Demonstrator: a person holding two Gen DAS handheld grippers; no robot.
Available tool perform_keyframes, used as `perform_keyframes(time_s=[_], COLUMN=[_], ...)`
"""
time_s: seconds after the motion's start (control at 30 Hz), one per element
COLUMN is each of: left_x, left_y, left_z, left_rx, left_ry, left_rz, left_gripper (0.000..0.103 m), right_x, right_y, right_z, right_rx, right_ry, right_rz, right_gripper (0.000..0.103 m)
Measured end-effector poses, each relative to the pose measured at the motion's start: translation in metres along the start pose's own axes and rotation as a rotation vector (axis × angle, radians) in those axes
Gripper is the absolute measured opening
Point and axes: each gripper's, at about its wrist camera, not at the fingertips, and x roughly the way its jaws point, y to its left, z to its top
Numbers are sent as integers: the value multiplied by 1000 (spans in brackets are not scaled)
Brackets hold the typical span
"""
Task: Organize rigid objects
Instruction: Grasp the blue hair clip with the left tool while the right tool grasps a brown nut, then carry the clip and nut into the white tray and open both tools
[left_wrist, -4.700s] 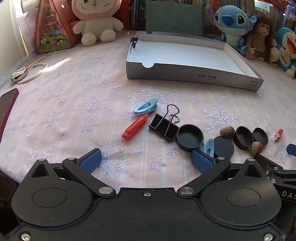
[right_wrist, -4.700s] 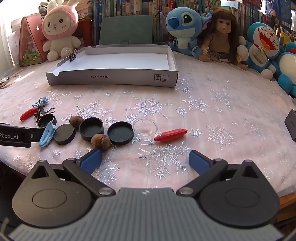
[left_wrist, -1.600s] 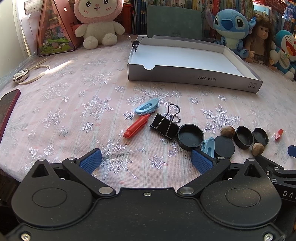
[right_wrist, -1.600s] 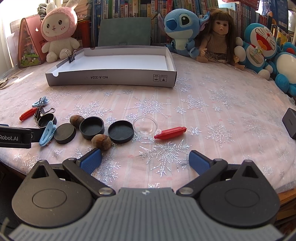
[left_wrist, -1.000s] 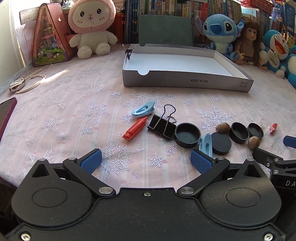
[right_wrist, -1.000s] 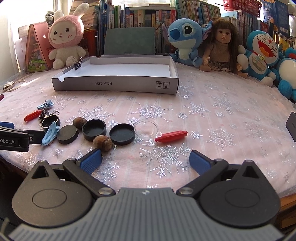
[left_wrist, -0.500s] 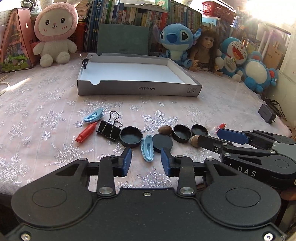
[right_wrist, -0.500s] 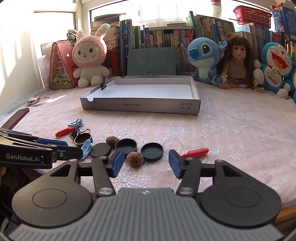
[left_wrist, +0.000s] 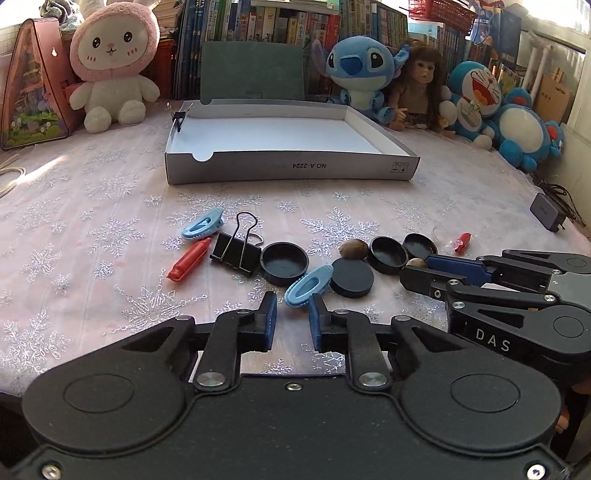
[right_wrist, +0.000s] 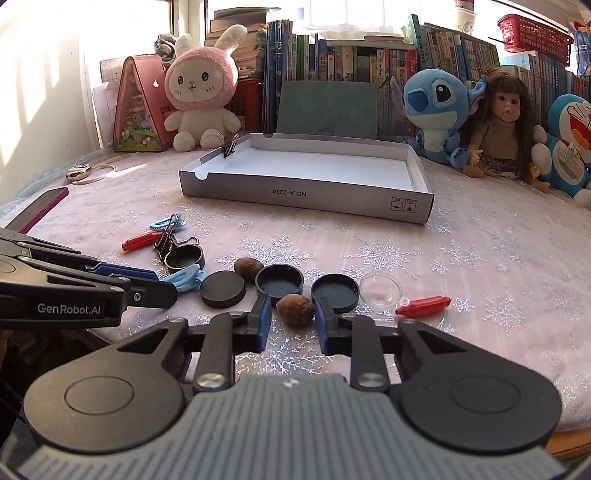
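Blue clip (left_wrist: 307, 284) partly hidden | left hand-held gripper (left_wrist: 291, 320) parted | right hand-held gripper (right_wrist: 292, 322) parted

Box (left_wrist: 291, 171): "NO.A-2224"; right hand-held gripper (left_wrist: 415, 274): "DAS"; left hand-held gripper (right_wrist: 162, 286): "GenRobot.AI"

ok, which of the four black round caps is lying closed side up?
The black round cap touching the nearer blue plastic clip: flat solid top, whereas the other three show hollow insides.

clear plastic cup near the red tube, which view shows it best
The right wrist view. There the clear cup sits close and unobstructed, its round rim plain beside the red tube. In the left wrist view the cup is far off and faint, only a thin curved outline.
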Motion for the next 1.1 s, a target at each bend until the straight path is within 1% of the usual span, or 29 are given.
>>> perform_keyframes(time_s=[0.03,0.17,0.23,0.37,0.53,0.7,0.87,1.1], left_x=[0,-1,-2,-5,-3,3,10,13], left_y=[3,10,11,5,-7,-15,-22,-22], left_z=[0,1,2,1,2,3,2,2], left_rx=[-5,-17,-20,-23,2,20,63,53], left_ry=[-1,-6,-10,-22,-47,-47,-53,-54], left_rz=[9,41,30,-13,-10,-3,72,83], left_gripper=[18,18,20,35,44,44,44,43], right_x=[1,0,-1,-4,-9,-12,-13,-12], right_y=[0,-2,-3,-5,-11,-14,-14,-13], right_z=[0,0,-1,-2,-4,-5,-5,-5], right_rx=[4,14,17,20,34,44,46,55], right_ry=[2,1,1,1,1,-1,-4,-6], right_rz=[0,-1,-4,-18,-35,-51,-54,-51], right_gripper=[28,27,27,27,27,27,27,27])
